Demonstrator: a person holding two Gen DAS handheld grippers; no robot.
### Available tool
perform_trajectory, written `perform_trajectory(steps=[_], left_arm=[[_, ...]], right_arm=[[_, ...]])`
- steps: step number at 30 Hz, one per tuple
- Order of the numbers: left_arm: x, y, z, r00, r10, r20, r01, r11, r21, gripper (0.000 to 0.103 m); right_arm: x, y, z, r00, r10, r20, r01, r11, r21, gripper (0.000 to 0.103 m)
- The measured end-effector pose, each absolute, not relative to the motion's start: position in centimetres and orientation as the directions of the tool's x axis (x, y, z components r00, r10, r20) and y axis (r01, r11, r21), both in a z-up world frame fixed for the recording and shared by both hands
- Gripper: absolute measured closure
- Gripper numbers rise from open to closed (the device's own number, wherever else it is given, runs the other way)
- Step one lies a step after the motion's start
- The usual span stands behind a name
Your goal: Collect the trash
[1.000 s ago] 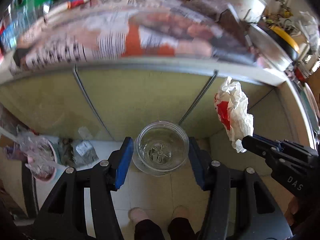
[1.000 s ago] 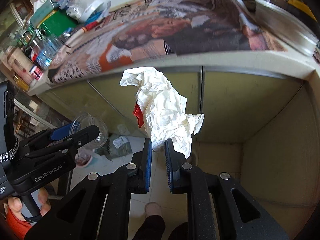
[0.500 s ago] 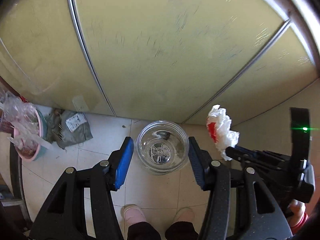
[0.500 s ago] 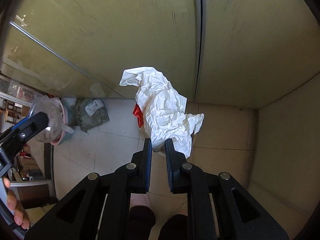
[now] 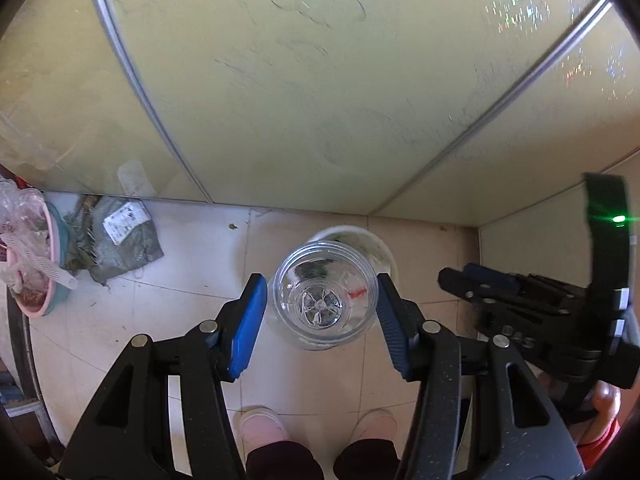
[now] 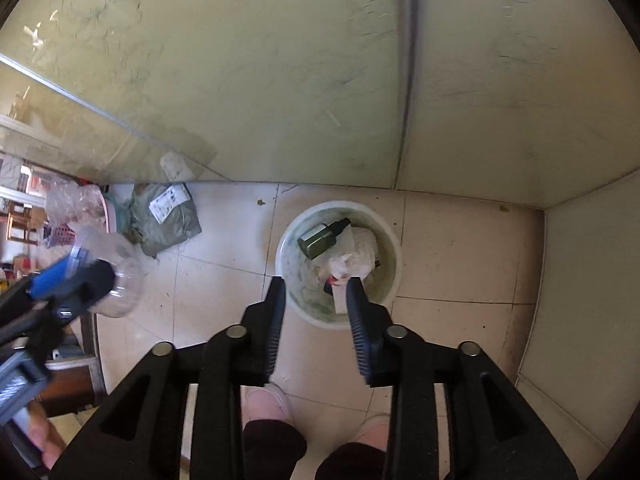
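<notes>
We look down on a pale beige tiled floor [image 6: 224,288] meeting yellow-green cabinet doors. On it stand a round white plastic bin [image 6: 390,280], a crumpled grey-green parcel bag with a white label [image 6: 166,216] near the doors, and a pink basin [image 5: 50,280] beside that bag.

Clear plastic cup [image 5: 322,294] held; crumpled paper [image 6: 354,258] in bin [image 6: 390,284]

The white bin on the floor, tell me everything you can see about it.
The white bin is a round, open-topped bucket, plastic by its look, with a stained greenish inside. It stands upright on the tiled floor near the cabinet doors. Inside lie a dark green bottle on its side and crumpled white paper with a red patch. The right gripper hangs open above it.
</notes>
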State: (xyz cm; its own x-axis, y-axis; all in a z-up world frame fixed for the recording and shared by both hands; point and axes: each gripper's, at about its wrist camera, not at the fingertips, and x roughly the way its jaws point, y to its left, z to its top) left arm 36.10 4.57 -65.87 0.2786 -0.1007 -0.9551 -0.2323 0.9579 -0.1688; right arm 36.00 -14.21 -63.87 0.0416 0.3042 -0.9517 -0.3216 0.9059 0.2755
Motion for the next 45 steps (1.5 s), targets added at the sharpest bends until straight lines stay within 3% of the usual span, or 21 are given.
perform_trajectory(steps=[6,9,16,26,34,36,43,45], left_arm=[[37.5,2.3,-67.0,0.236,-0.146,-0.961,-0.182,0.964,-0.191,0.048],[38.4,1.4,-67.4,0.178,-0.133,-0.975,-0.178,0.97,-0.164,0.041],[38.2,0.5,-62.3,0.208,-0.117,-0.971,-0.16,0.975,-0.152,0.041],[35.0,-1.0,-41.8,0.417,-0.036,-0.908,-0.161,0.981,-0.113,0.041],[28.7,-3.2,-22.1,0.654,0.029,-0.756,-0.148,0.985,-0.09,0.04],[26.4,-3.5,-17.3,0.719,0.045,-0.694,-0.14,0.987,-0.08,0.034],[18.9,-4.2,-6.4,0.848,0.04,-0.528,-0.089,0.994,-0.068,0.027],[16.3,-4.1,-4.6,0.875,0.018,-0.483,-0.064,0.995,-0.079,0.017]], right_arm=[[36.8,-17.0,-61.9,0.081,0.301,-0.95,-0.273,0.924,0.269,0.071],[37.1,-17.6,-60.8,0.109,0.31,-0.944,-0.254,0.927,0.275,0.071],[37.2,-18.6,-55.8,0.17,0.334,-0.927,-0.24,0.926,0.29,0.071],[35.8,-21.3,-39.6,0.274,0.43,-0.86,-0.308,0.887,0.345,0.071],[31.3,-24.5,-21.7,0.47,0.499,-0.728,-0.431,0.849,0.305,0.071],[29.8,-25.2,-18.2,0.52,0.511,-0.685,-0.457,0.844,0.282,0.071],[23.1,-26.6,-8.5,0.637,0.571,-0.519,-0.509,0.816,0.273,0.071],[20.9,-26.7,-6.6,0.661,0.579,-0.477,-0.519,0.812,0.267,0.07]])
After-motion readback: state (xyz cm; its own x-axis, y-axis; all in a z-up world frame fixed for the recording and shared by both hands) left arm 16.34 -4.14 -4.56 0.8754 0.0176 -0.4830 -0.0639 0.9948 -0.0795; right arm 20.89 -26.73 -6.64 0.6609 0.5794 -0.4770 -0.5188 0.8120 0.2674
